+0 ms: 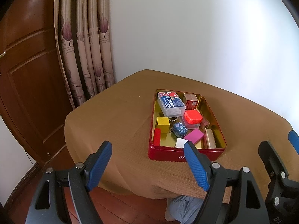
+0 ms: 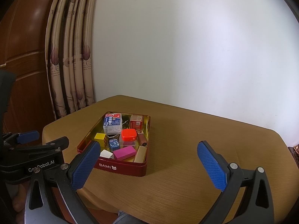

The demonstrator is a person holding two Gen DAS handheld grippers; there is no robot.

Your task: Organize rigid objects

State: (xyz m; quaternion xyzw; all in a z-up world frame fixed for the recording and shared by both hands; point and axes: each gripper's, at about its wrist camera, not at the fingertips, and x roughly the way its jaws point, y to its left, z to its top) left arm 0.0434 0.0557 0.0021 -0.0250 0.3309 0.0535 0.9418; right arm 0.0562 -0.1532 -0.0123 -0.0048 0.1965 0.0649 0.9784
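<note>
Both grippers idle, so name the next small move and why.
Probably bring the right gripper forward over the tin toward the pink block: both jaws are open and empty, every item sits inside the tin, and that block lies near the front, unobstructed.

Left gripper (image 1: 147,165), right gripper (image 2: 149,166) — jaws spread wide, empty, side by side.
</note>
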